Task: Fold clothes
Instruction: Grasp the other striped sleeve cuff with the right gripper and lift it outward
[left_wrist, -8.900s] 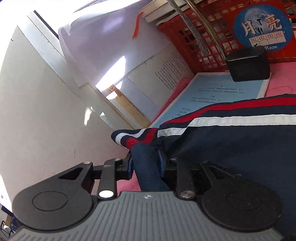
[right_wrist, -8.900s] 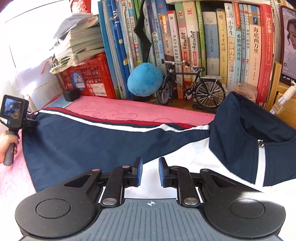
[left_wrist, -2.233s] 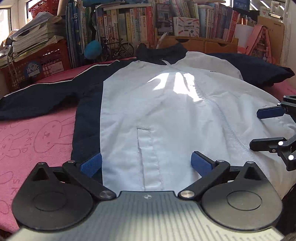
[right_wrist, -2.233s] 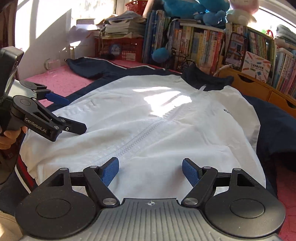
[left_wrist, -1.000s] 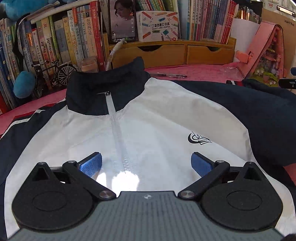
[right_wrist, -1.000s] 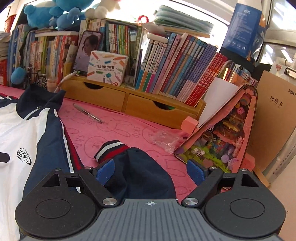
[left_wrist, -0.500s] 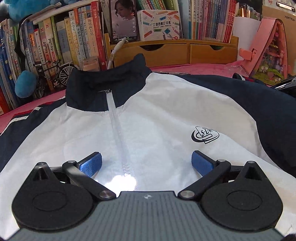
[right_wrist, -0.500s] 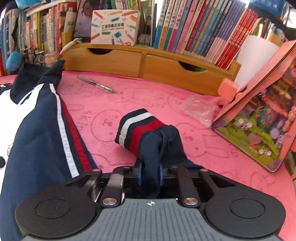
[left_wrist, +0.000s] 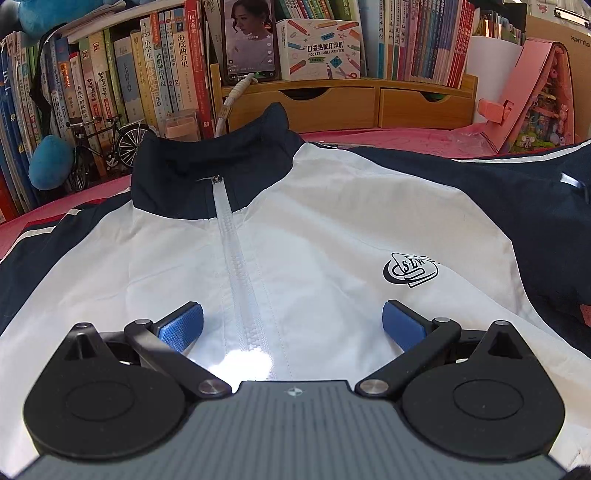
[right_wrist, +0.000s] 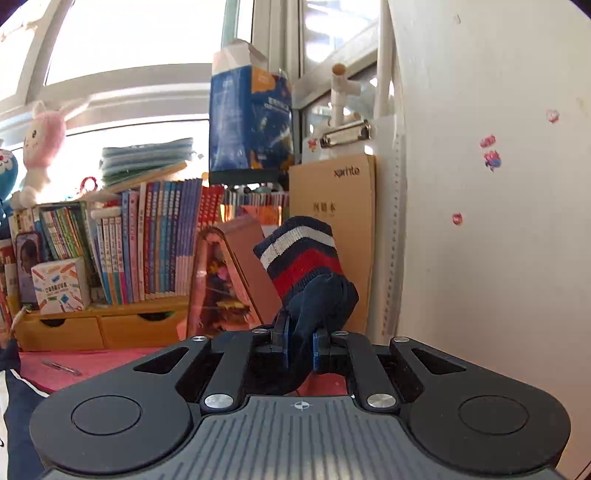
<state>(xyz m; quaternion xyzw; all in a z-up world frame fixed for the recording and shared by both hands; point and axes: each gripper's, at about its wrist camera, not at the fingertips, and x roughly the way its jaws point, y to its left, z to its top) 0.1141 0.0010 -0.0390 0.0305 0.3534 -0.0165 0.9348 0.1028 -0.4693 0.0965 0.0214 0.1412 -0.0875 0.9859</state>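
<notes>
A white and navy jacket (left_wrist: 314, 236) lies flat, zipped, on the pink counter (left_wrist: 406, 134). Above its chest, the left hand-held gripper (left_wrist: 291, 323) hovers spread apart. The right hand-held gripper (right_wrist: 300, 349) is clamped on the jacket's striped sleeve cuff (right_wrist: 303, 258), raised off the counter.

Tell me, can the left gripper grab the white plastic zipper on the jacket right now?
Probably yes. The left gripper is open, its blue pads either side of the white plastic zipper on the white and navy jacket, with nothing lying over the zipper. It lies flat, though, so pinching it might catch fabric too.
</notes>
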